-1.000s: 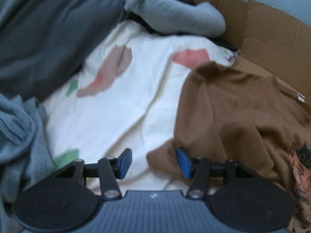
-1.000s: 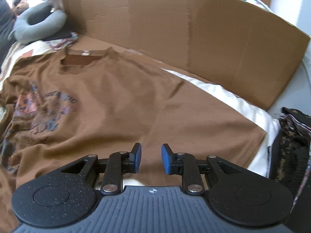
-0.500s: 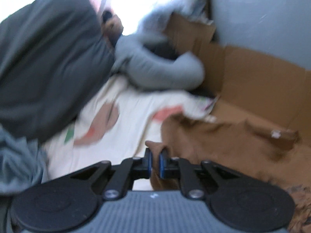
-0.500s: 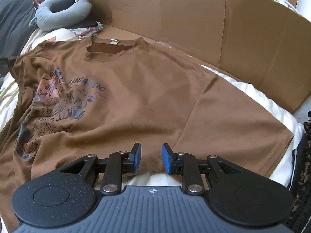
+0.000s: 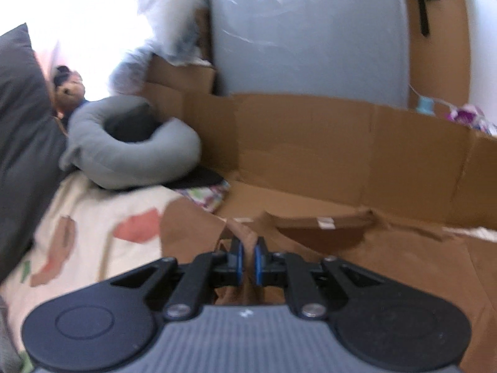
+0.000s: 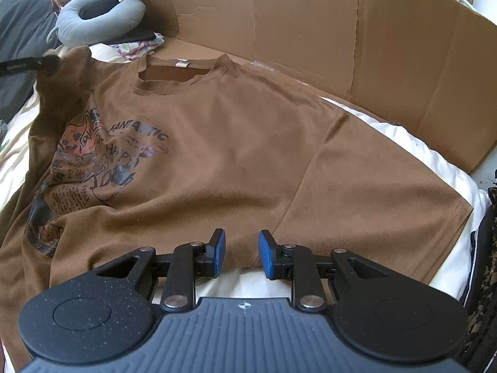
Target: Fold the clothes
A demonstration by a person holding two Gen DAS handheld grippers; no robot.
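A brown T-shirt (image 6: 236, 161) with a printed graphic lies face up on the bed, collar toward the cardboard wall. My left gripper (image 5: 247, 261) is shut on the shirt's left sleeve (image 5: 236, 239) and holds it lifted; its tip shows in the right wrist view (image 6: 46, 60) at the shirt's upper left. My right gripper (image 6: 241, 253) is open and empty, just above the shirt's lower edge near the right sleeve (image 6: 388, 205).
A cardboard wall (image 6: 310, 31) runs along the far side. A grey neck pillow (image 6: 99, 21), a soft toy (image 5: 70, 90) and a dark cushion (image 5: 21, 130) lie at the far left. The patterned bedsheet (image 5: 102, 217) is on the left, dark cloth (image 6: 484, 279) at the right edge.
My left gripper closed on the brown sleeve and lifted it up and toward the collar. My right gripper stayed open, and its view tilted to show more of the shirt.
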